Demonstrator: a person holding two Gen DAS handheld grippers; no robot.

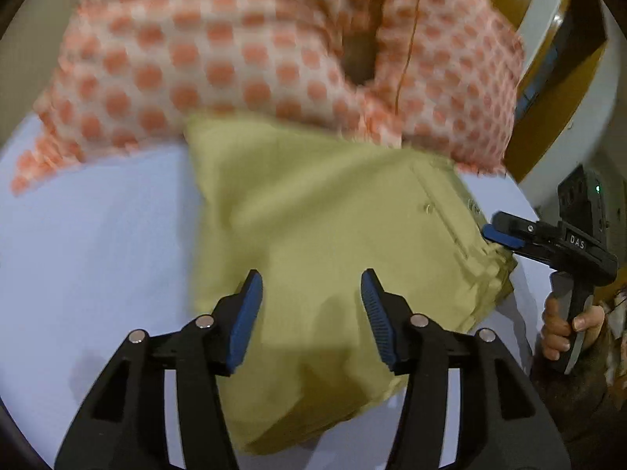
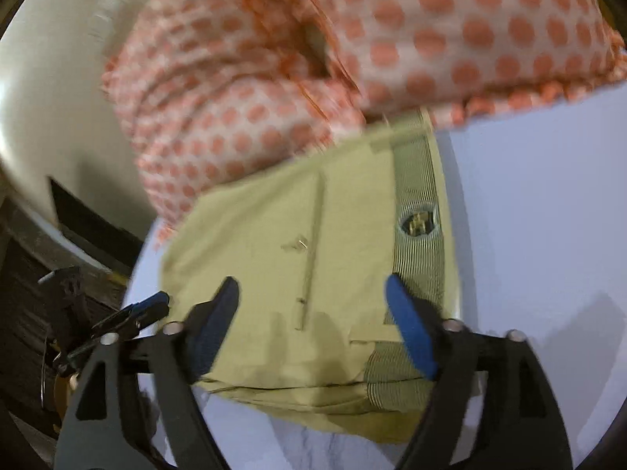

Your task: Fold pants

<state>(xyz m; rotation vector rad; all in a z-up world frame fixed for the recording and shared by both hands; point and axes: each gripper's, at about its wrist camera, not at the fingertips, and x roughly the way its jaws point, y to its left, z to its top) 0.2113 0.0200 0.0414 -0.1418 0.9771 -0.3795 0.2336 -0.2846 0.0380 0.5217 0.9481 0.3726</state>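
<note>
Pants: the yellow-green pants (image 1: 313, 235) lie folded into a compact bundle on the pale table (image 1: 98, 235); the far edge touches, or perhaps tucks under, the orange-dotted cloth (image 1: 235, 47) — blur makes it hard to say which.
Waistband: the striped inner waistband (image 2: 417, 211) with a metal button faces up along the bundle's right edge in the right wrist view.
Left gripper: the left gripper (image 1: 311, 293) hovers over the near part of the bundle, its blue pads spread wide, nothing between them.
Right gripper: the right gripper (image 2: 313, 305) hangs over the waistband end, jaws released and wide, holding nothing; in the left wrist view it sits at the bundle's right edge (image 1: 505, 237), held by a hand (image 1: 564, 325).
Backdrop: a white curved wall (image 2: 51, 90) stands behind the dotted cloth.
</note>
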